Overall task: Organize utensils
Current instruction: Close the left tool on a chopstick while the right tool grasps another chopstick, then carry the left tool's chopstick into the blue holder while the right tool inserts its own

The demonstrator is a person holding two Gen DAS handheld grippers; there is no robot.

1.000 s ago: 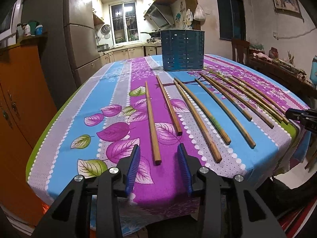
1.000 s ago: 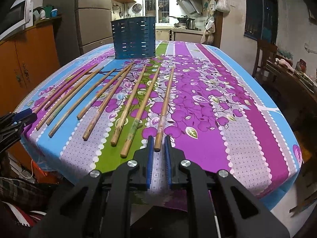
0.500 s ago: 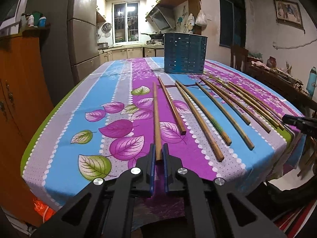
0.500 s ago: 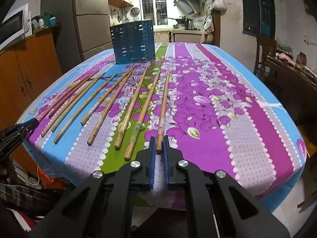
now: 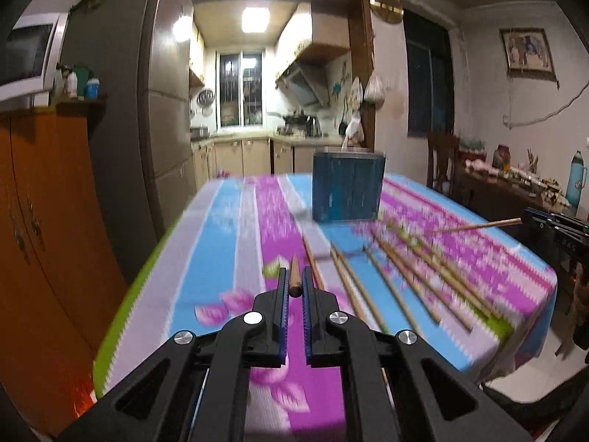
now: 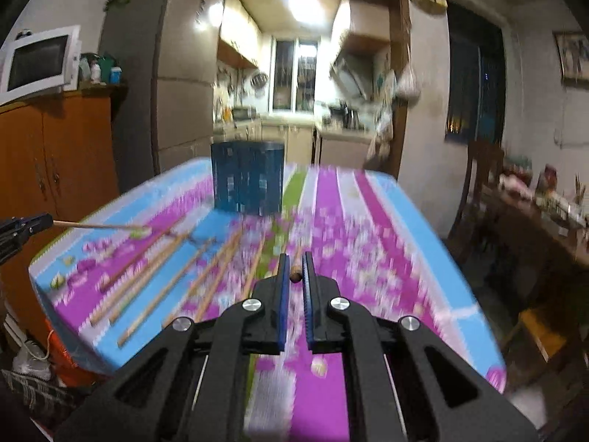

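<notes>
Barely started: left gripper (image 5: 293, 287) and right gripper (image 6: 294, 276) are each clamped on one chopstick lifted off the table (image 6: 386, 221), the other chopsticks (image 5: 405, 272) lie there, and nothing shows in the holder (image 5: 348, 188) yet.

Home kitchen — fridge (image 5: 129, 118), cabinets (image 5: 235, 156)

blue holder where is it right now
The blue holder stands upright at the table's far end, beyond the row of chopsticks; it sits centre-right in the left wrist view and centre-left in the right.
</notes>
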